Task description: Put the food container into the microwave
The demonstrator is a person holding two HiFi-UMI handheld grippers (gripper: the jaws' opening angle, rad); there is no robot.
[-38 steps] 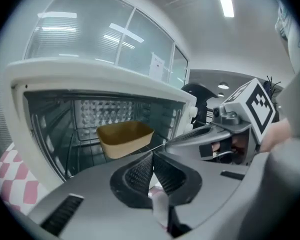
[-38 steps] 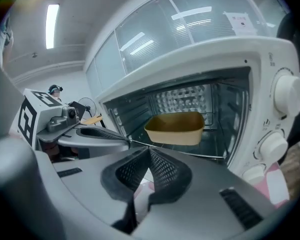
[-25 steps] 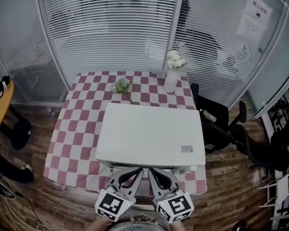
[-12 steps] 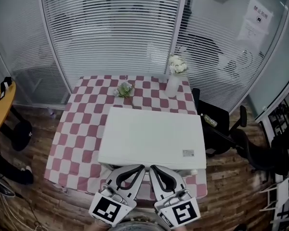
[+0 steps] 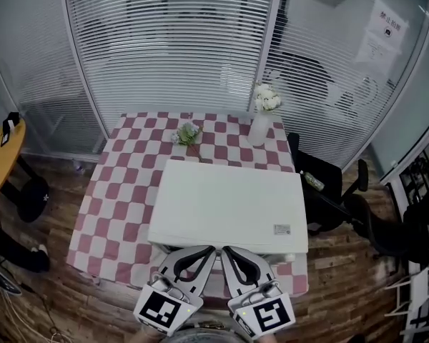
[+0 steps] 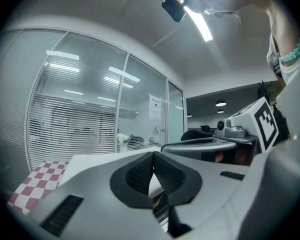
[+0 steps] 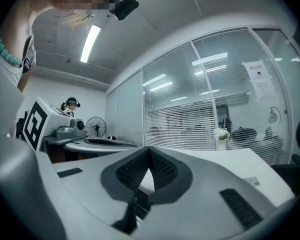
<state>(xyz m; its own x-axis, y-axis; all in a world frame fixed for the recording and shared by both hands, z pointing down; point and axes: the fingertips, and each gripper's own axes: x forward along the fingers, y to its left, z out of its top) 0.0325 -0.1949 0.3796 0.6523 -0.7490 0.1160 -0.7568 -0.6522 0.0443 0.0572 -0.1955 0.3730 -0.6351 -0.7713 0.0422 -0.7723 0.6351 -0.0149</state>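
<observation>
Microwave point(image 5: 229, 202) ahead; left claw point(image 5: 206, 254) and right claw point(image 5: 230, 254) both pressed together, empty.

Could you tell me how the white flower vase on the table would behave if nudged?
The vase is tall and narrow with flowers on top, so it would probably tip easily. It looks like ceramic or glass, so it is likely fragile.

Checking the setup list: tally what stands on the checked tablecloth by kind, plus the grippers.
White microwave: 1
Vase of white flowers: 1
Small green plant: 1
Grippers: 2 (left gripper, right gripper)
Total: 5
</observation>
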